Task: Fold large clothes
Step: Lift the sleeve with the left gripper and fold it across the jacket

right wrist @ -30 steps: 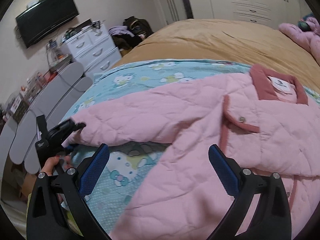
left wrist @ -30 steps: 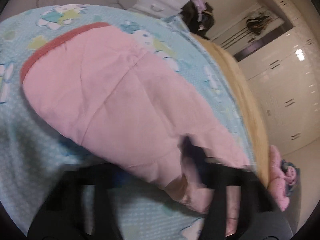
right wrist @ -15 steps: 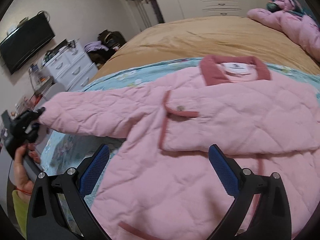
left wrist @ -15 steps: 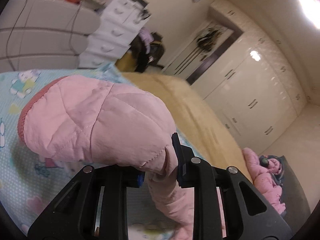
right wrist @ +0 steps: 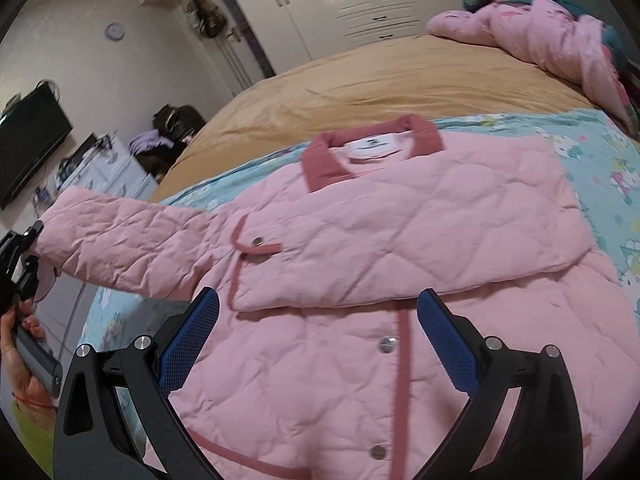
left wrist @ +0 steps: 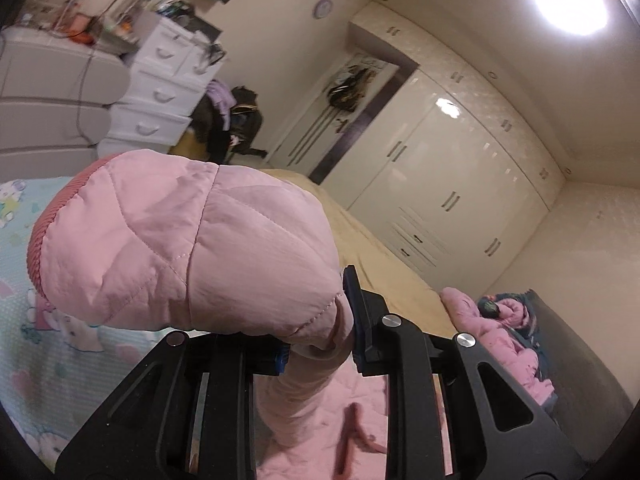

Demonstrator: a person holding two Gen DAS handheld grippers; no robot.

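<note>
Far left, the left claw point(right wrist: 22, 248) pinches the quilted pink jacket point(right wrist: 400, 248) by its sleeve cuff point(left wrist: 40, 240), lifted off the cartoon blanket point(right wrist: 612, 168). Jacket lies buttoned on the bed point(right wrist: 360, 80). Right claw point(right wrist: 316, 344) hovers spread above it.

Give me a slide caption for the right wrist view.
Open right hand-held gripper hovers over pink quilted jacket; left hand-held gripper holds its sleeve out.
</note>
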